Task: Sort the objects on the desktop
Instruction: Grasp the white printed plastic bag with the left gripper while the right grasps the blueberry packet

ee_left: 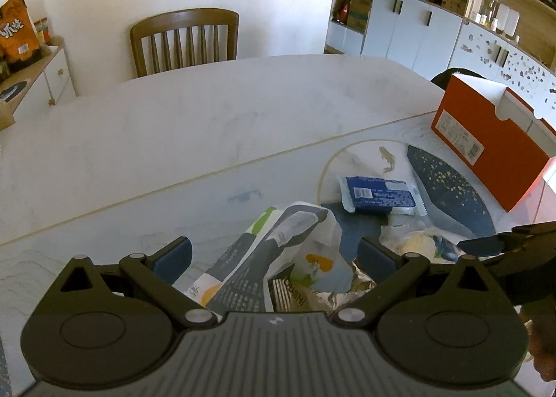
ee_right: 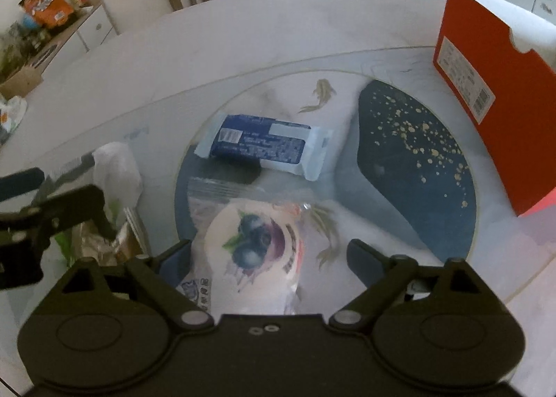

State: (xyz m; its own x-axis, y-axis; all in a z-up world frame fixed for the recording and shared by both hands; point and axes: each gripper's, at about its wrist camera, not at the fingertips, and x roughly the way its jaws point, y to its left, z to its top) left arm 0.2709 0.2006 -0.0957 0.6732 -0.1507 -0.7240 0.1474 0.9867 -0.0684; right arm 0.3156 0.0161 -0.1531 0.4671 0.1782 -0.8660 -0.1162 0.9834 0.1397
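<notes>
A pale worktop [ee_left: 215, 112] fills both views, with a wooden chair [ee_left: 186, 40] pushed in at its far edge and a wide bare stretch on that side. An orange box [ee_right: 493, 91] stands upright at the right end of the worktop, walling off that side. Just beside it lies a round mat printed with fish and a dark blue gold-speckled shape [ee_right: 413, 157]. On the mat rests a blue wipes packet [ee_right: 262, 148], apart from the box. Nearer lies a clear-wrapped blueberry pastry [ee_right: 255, 251], and to its left a heap of crumpled snack bags [ee_left: 278, 258] with foil wrappers.

The left gripper [ee_left: 274, 256] hangs over the bags with its jaws wide apart, clamped on nothing. The right gripper [ee_right: 269, 259] is likewise spread wide, straddling the pastry; whether its left finger [ee_right: 175, 258] touches the wrapper cannot be told.
</notes>
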